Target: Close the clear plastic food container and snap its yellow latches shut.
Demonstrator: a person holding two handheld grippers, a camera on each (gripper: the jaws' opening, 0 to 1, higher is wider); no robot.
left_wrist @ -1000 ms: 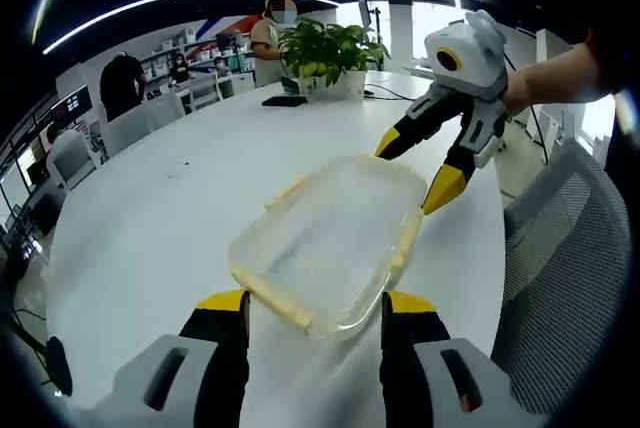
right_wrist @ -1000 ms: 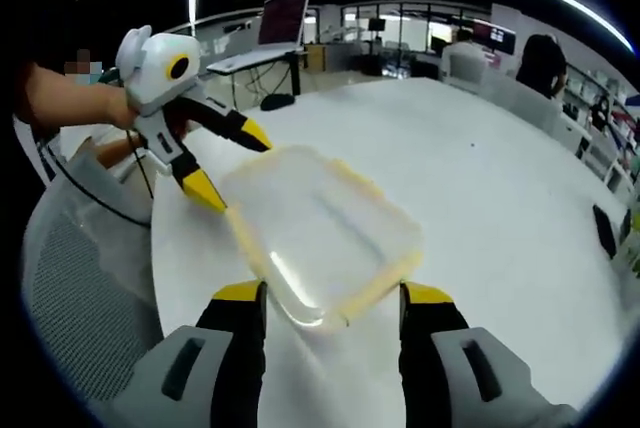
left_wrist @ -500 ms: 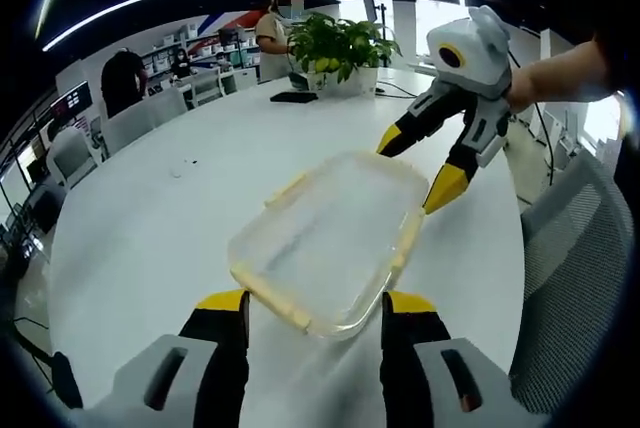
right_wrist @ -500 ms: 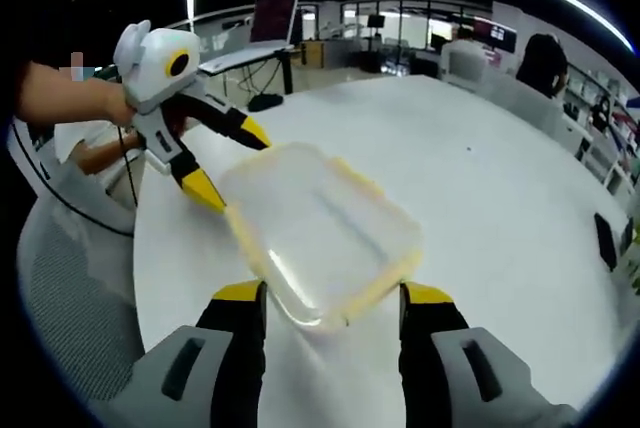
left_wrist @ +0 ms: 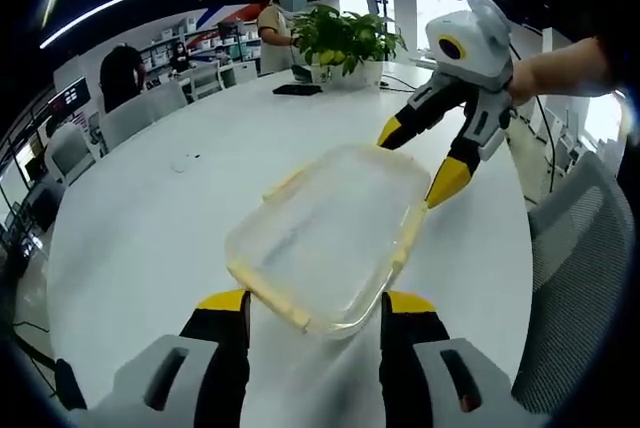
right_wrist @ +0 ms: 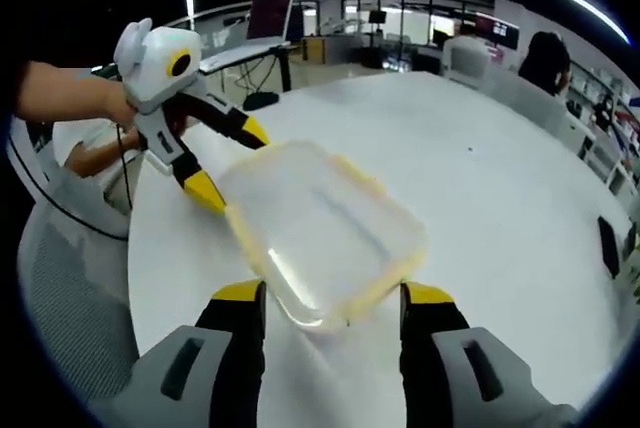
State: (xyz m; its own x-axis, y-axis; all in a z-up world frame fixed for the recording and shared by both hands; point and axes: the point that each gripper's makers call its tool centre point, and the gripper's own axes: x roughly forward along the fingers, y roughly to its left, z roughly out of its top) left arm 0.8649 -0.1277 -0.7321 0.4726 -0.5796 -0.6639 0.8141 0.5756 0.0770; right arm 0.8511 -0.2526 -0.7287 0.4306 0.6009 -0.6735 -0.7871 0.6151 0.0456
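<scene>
1. Open-plan office, dark ceiling with light strips, and a big white round bench (left_wrist: 150, 218) taking up most of both views. A potted plant (left_wrist: 345, 40) sat at the far end of it with a dark flat thing, maybe a phone (left_wrist: 297, 89), just beside it. A laptop (right_wrist: 268, 16) stood open on another desk in the back, and grey mesh chairs (left_wrist: 575, 268) were pulled up at the edge.
2. The clear container (left_wrist: 325, 233) lay flat on the bench near its edge, lid on top, yellow latches (left_wrist: 272, 296) along its sides. Couldn't tell from either view whether any latch was actually snapped down.
3. Left tongs (left_wrist: 312, 305) were spread open, one yellow-tipped jaw on each side of the container's near end, close to it or touching, hard to say. From the right gripper view you could see those same left tongs (right_wrist: 230, 163) open around the opposite end, held by a hand (right_wrist: 70, 98).
4. Right tongs (right_wrist: 330, 298) were the same deal: jaws apart, straddling their end of the container. In the left gripper view the right tongs (left_wrist: 415, 163) showed up wide open at the far corner, lower tip right by the rim.
5. A few people were standing or sitting in the background.
</scene>
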